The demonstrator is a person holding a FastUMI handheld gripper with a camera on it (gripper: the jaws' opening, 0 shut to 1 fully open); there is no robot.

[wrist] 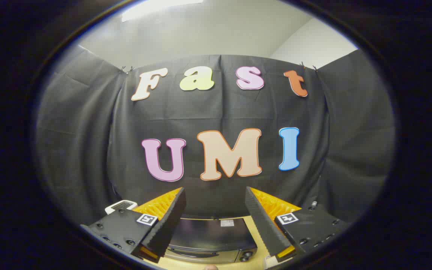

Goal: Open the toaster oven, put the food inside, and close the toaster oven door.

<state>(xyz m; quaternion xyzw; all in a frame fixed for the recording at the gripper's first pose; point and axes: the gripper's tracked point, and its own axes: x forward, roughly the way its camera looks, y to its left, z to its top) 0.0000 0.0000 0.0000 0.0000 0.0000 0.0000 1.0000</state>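
The gripper [214, 195] is held high with its two fingers spread wide apart and nothing between them. Below it, seen down through the gap between the fingers, sits the toaster oven [210, 234] — a dark, boxy appliance viewed from above, its flat top facing up and its front edge, with a handle bar and a knob at one end, nearest the gripper. The oven's long side runs crosswise to the fingers, from the left finger across to the right one, so its door front lies square to the gripper's line of approach and well below the fingertips. The door looks closed, so the opening step seems not yet done; reaching the handle would likely call for dropping down and tilting toward that front edge. The oven stands on a pale wooden table [255, 228], bare beside its right end. A small white object [120, 206] peeks out behind the left finger — too little shows to name it. Beyond hangs the booth's black cloth wall [77, 142], with a pale ceiling [208, 33] above
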